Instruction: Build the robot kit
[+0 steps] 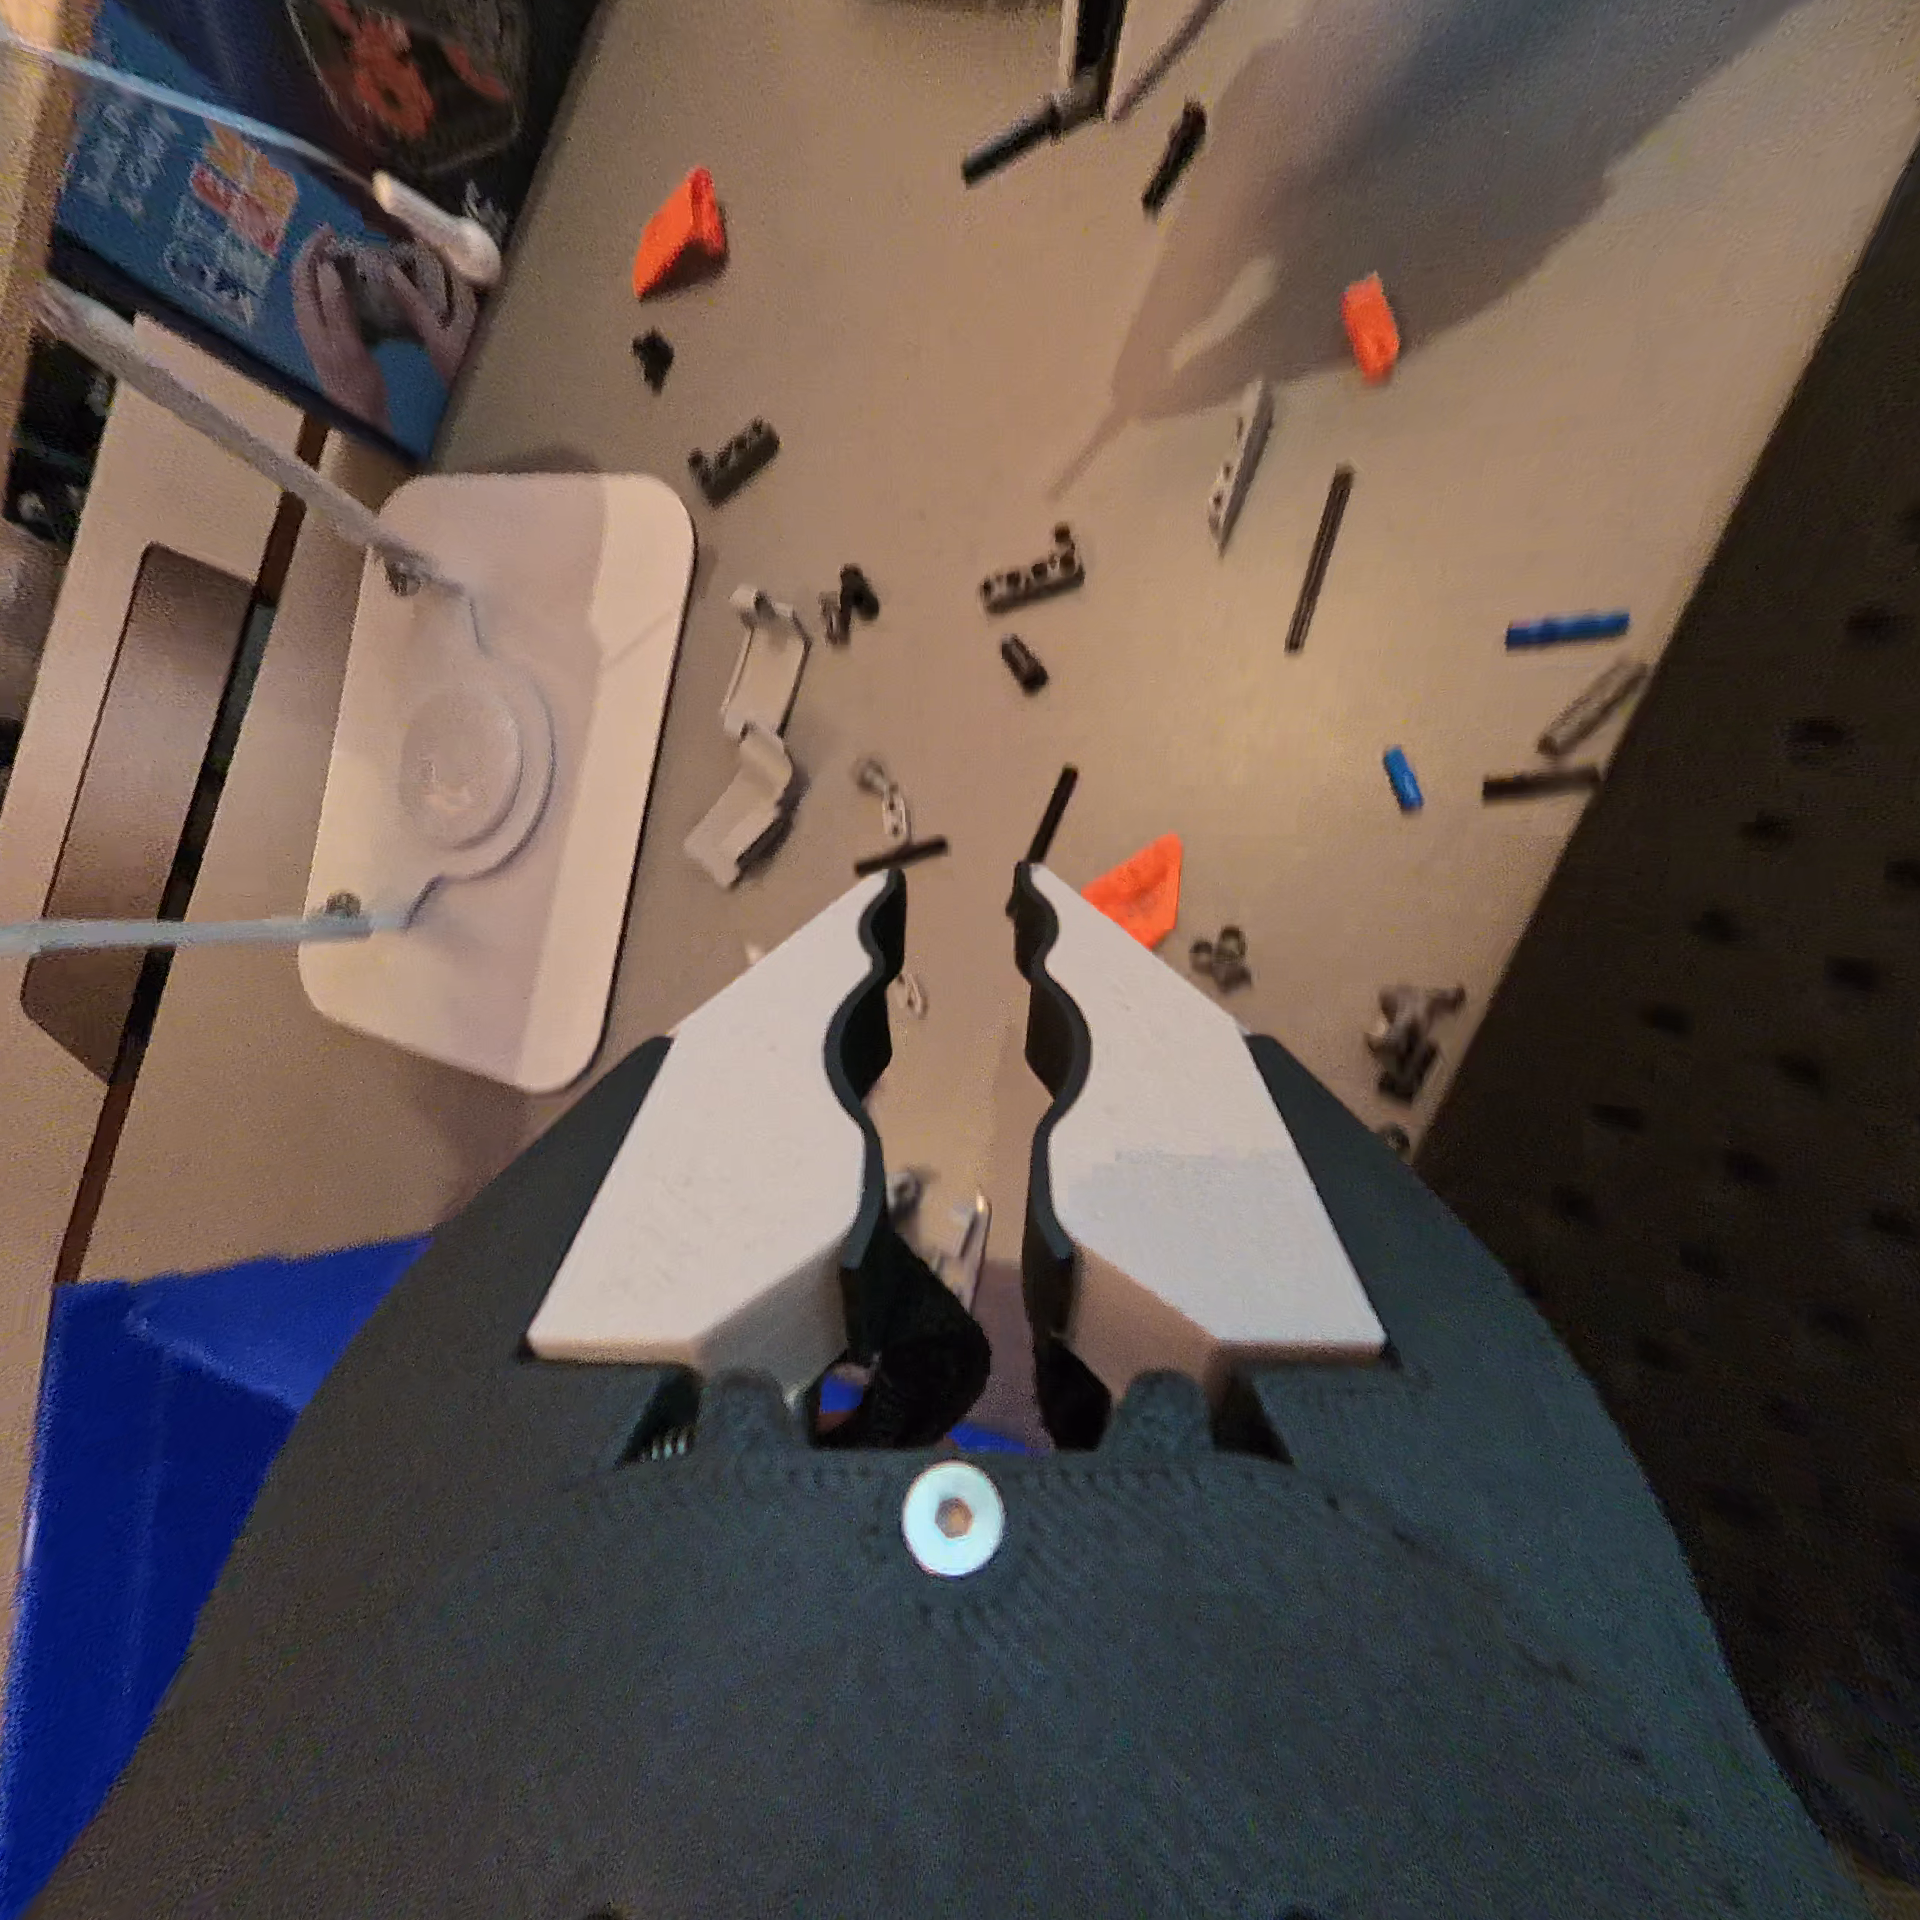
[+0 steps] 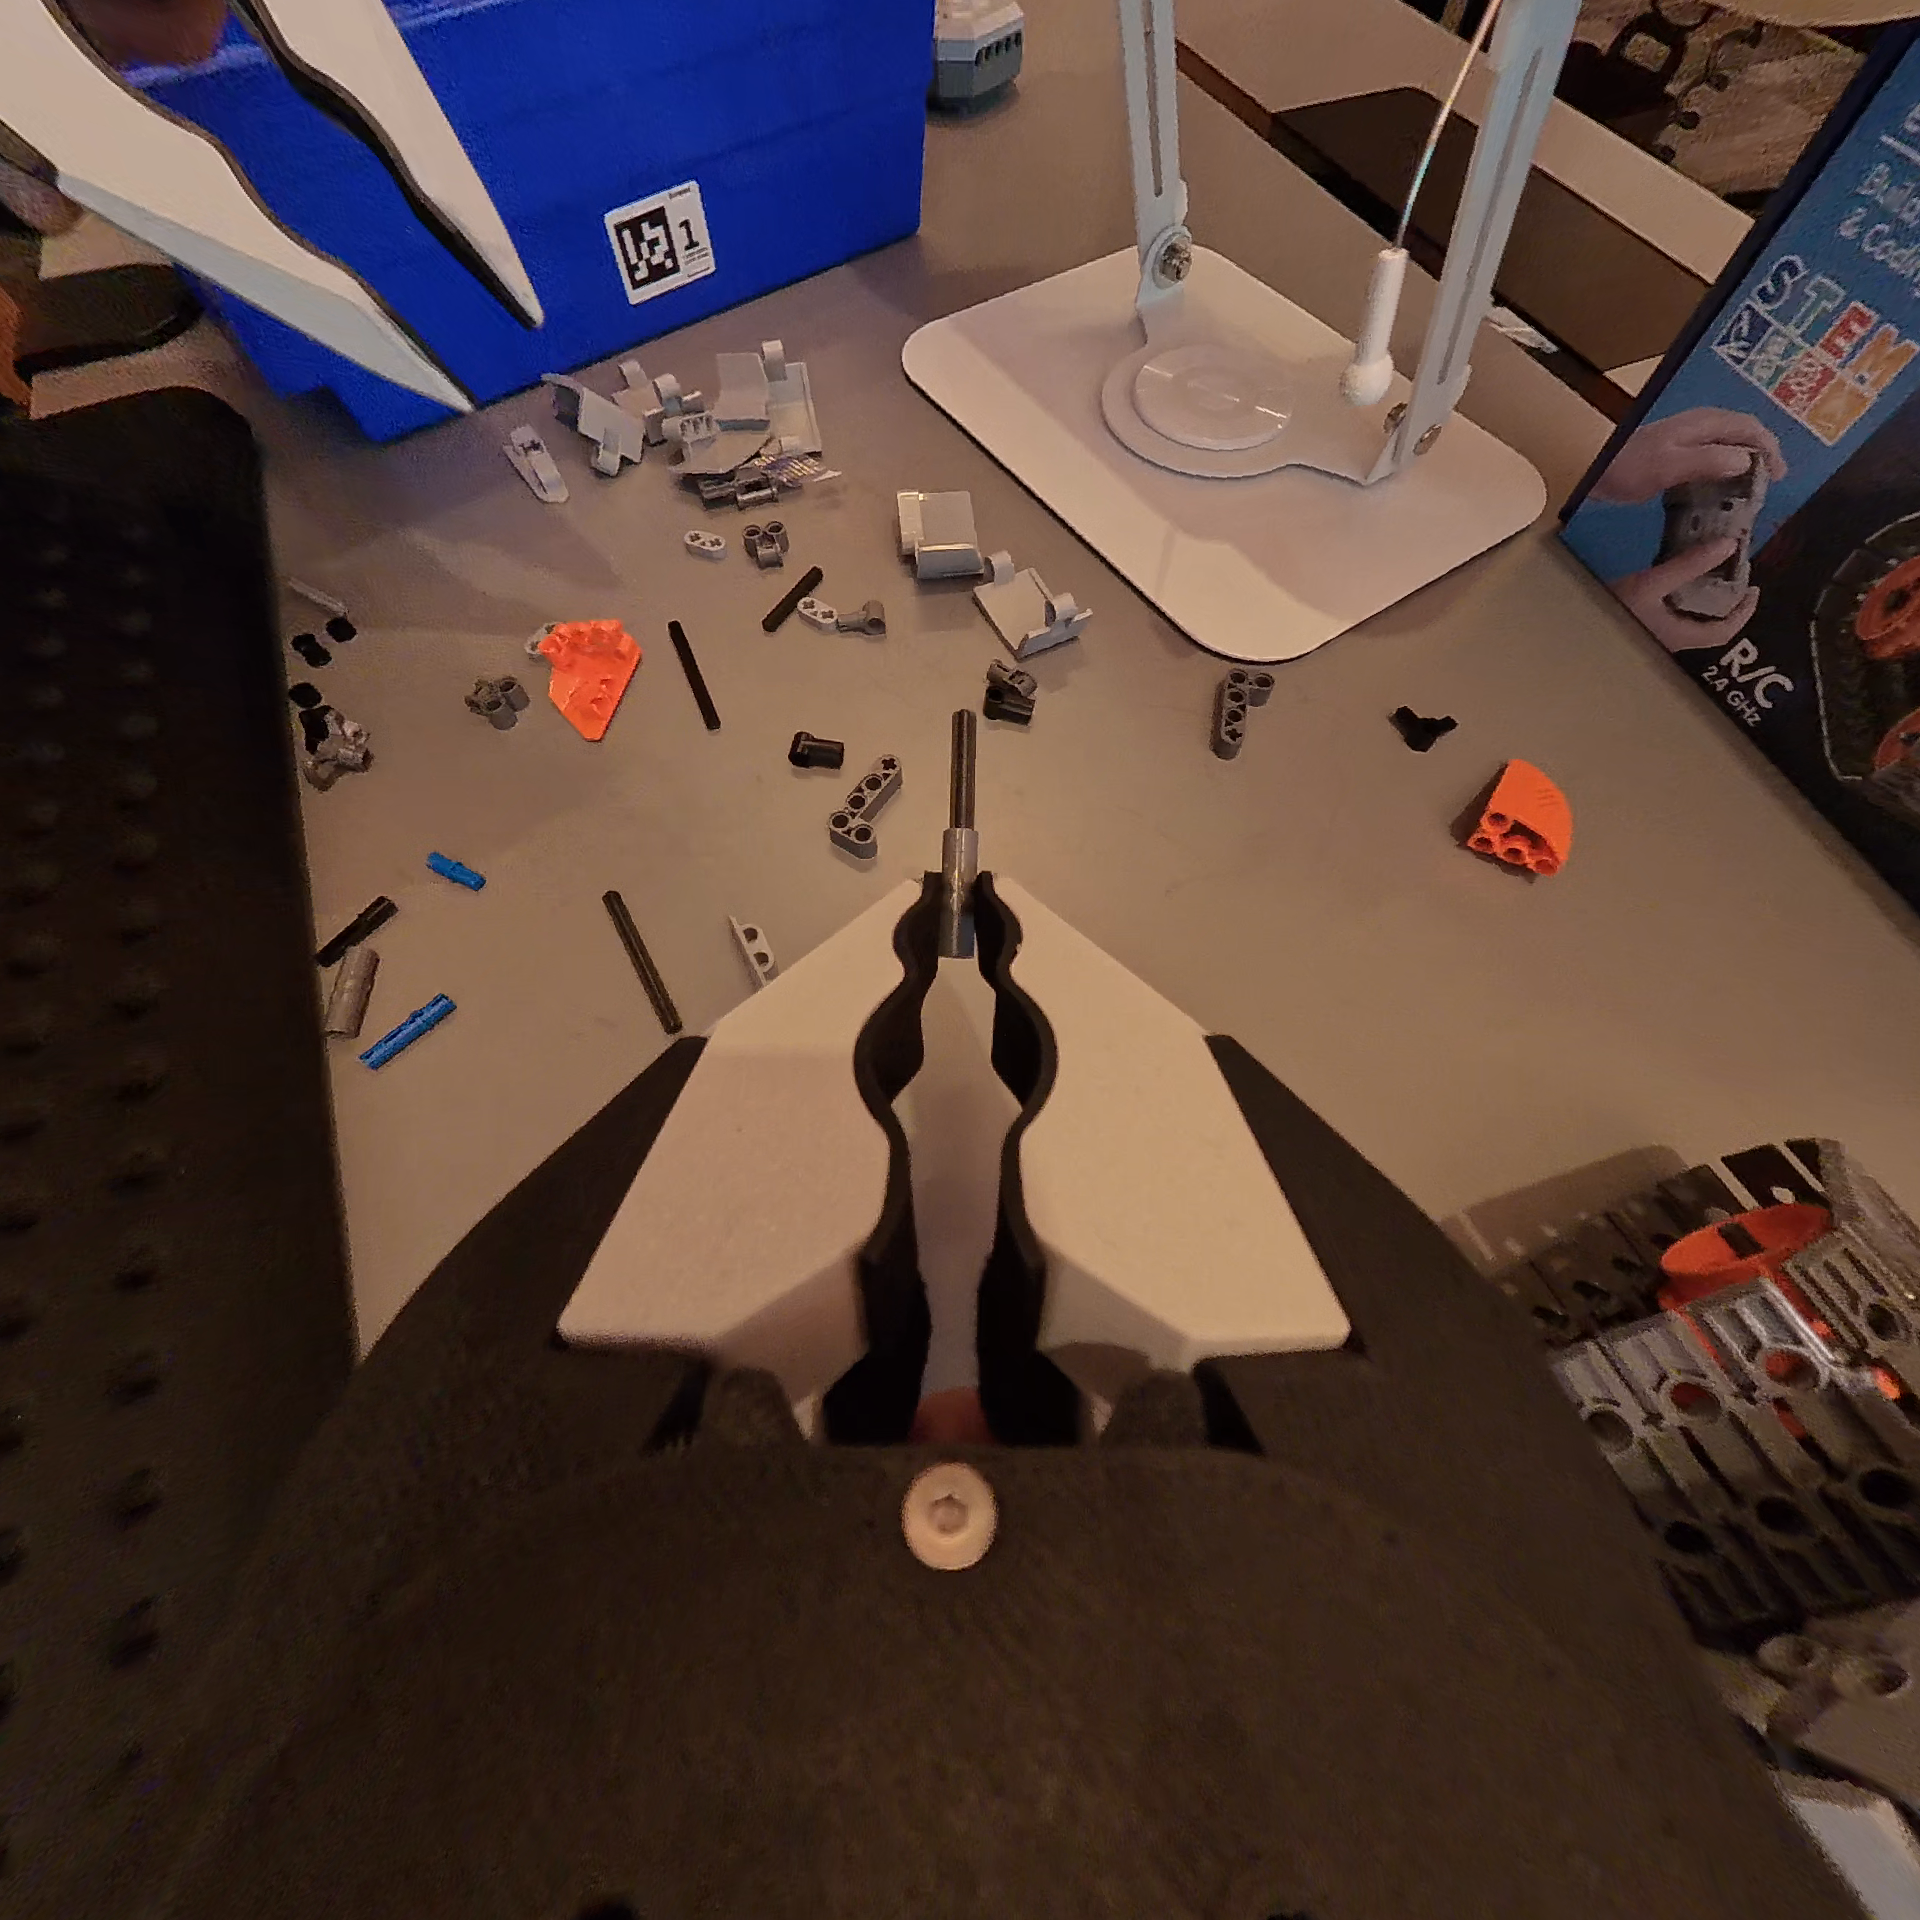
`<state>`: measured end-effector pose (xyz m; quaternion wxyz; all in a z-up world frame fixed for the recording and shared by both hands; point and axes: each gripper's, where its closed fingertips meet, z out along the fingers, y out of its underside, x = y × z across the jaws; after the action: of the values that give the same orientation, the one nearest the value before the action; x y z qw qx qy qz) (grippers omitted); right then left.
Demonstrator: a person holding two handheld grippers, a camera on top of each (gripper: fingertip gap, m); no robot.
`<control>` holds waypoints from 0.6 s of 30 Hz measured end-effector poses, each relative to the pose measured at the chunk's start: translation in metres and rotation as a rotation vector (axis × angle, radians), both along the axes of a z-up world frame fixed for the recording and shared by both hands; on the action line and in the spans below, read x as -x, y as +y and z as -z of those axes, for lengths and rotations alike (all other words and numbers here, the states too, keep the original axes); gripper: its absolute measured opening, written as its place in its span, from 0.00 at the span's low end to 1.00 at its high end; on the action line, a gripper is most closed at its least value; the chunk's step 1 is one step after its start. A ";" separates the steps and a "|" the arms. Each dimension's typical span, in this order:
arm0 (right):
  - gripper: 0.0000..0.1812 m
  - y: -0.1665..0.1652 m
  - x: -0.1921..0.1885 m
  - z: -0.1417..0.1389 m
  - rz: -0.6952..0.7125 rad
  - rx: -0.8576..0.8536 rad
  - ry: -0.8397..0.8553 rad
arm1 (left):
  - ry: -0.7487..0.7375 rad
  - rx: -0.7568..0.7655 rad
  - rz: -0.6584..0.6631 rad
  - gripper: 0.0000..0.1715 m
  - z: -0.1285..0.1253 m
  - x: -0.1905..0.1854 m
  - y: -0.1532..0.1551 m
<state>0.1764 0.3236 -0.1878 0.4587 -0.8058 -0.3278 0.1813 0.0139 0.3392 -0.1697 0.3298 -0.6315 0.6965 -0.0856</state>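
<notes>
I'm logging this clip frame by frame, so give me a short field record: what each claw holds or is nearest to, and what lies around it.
left claw: open, empty, above scattered parts; nearest a black axle and an orange panel
right claw: shut on a grey sleeve with axle, pointing forward
table: loose grey, black, blue and orange pieces
blue bin: far side, square marker on its wall
white stand: right of the bin
box: right edge
built model: near right, grey with orange
</notes>
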 end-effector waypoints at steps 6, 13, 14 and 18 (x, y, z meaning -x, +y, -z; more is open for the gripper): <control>0.02 -0.006 0.008 0.004 -0.043 0.000 -0.030 | 0.245 0.057 0.070 0.10 0.045 0.042 -0.029; 0.02 -0.009 0.013 0.010 -0.069 0.009 -0.053 | 0.314 0.196 0.171 0.09 0.061 0.070 -0.063; 0.02 -0.009 0.014 0.010 -0.071 0.010 -0.052 | 0.313 0.213 0.185 0.09 0.061 0.070 -0.067; 0.02 -0.010 0.016 0.011 -0.081 0.012 -0.055 | 0.386 0.223 0.232 0.10 0.072 0.075 -0.070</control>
<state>0.1608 0.3136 -0.1986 0.4369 -0.7994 -0.3714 0.1795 -0.0610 0.2687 -0.2415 0.1068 -0.5843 0.8008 -0.0769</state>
